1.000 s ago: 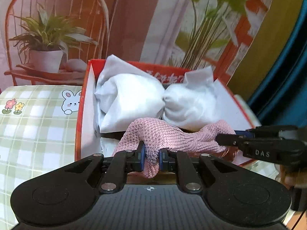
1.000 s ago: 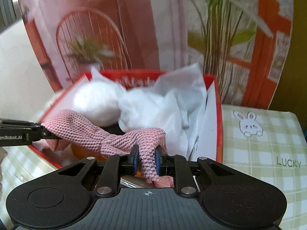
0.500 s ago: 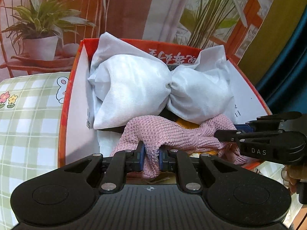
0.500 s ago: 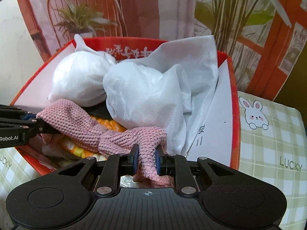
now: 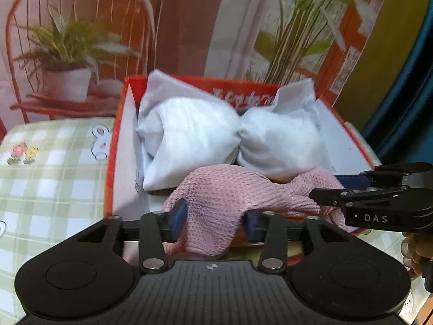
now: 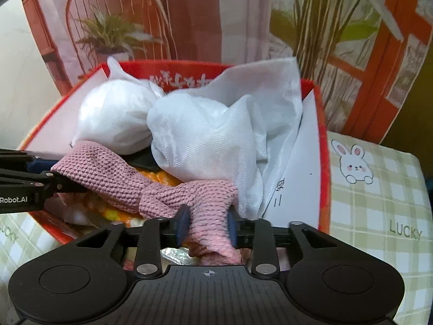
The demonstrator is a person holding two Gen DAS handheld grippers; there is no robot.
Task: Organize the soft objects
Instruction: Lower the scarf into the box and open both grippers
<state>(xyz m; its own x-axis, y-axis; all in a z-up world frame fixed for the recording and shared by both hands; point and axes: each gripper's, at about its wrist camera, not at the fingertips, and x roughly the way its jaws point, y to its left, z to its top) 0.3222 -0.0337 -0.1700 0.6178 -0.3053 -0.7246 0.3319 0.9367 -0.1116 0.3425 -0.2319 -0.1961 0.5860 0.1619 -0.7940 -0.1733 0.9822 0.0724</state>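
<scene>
A pink knitted cloth (image 5: 243,189) lies stretched across the front of a red box (image 5: 113,162), over orange and yellow soft items. My left gripper (image 5: 216,220) stands open, its blue pads apart on either side of one end of the cloth. My right gripper (image 6: 207,222) is also open around the other end of the cloth (image 6: 162,189). Each gripper shows from the side in the other's view: the right one (image 5: 379,203), the left one (image 6: 27,184). Two white fabric bundles (image 5: 230,132) fill the back of the box (image 6: 323,162).
The box stands on a green checked tablecloth (image 5: 48,184) with bunny and flower prints (image 6: 354,162). A printed backdrop of a chair and potted plants (image 5: 67,54) hangs right behind the box. A dark blue curtain (image 5: 416,81) is at the far right.
Both grippers were shut on the ends of the pink cloth and have now opened. The cloth has come down onto the box's contents, and both grippers have drawn back slightly.
</scene>
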